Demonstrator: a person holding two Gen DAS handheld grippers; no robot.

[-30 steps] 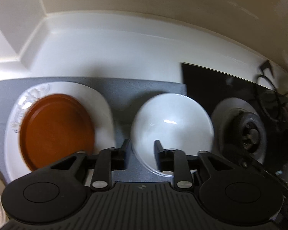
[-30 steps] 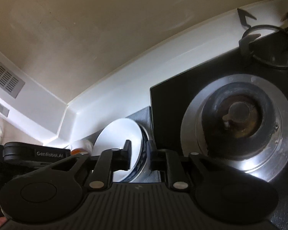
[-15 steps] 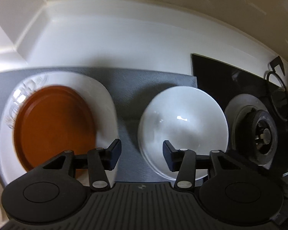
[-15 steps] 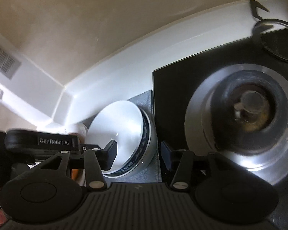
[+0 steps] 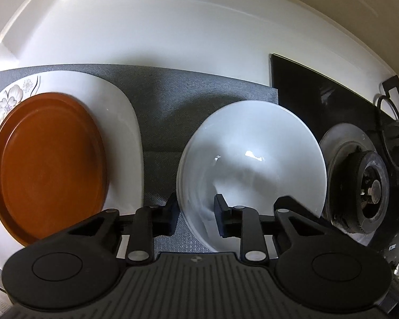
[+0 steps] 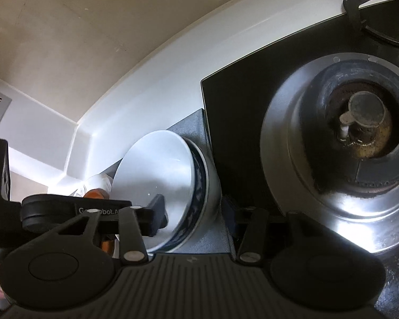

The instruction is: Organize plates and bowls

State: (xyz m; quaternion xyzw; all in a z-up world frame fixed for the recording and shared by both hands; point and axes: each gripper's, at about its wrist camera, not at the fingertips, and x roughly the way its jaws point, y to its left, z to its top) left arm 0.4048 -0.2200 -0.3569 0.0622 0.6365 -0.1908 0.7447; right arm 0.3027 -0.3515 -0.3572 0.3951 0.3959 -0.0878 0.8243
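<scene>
a white bowl (image 5: 252,156) is seen nested inside a blue-patterned bowl (image 6: 199,186), the pair resting on a grey mat (image 5: 162,111) at the mat's right edge, just beside the black glass hob (image 5: 319,95). the inner bowl is glossy, plain white and holds nothing; of the outer bowl only a blue-and-white band is shown below the inner rim in the right wrist view. toward the left edge of the mat a brown plate (image 5: 48,175) is laid on a larger white plate (image 5: 119,122) with a flower print at its far left corner; nothing is carried on the brown plate. the two stacks are set apart, with a strip of mat between them. the left gripper (image 5: 195,214) is held with its jaws apart, astride the near left rim of the white bowl: one finger is placed outside the rim over the mat, the other inside the bowl; whether the pads touch the rim cannot be told. the right gripper (image 6: 196,216) is likewise spread wide, one finger lying over the inside of the white bowl and the other outside the stack, over the right edge of the mat by the hob; contact cannot be told there either. a steel burner (image 6: 359,122) is shown on the hob, to the right of the bowls.
</scene>
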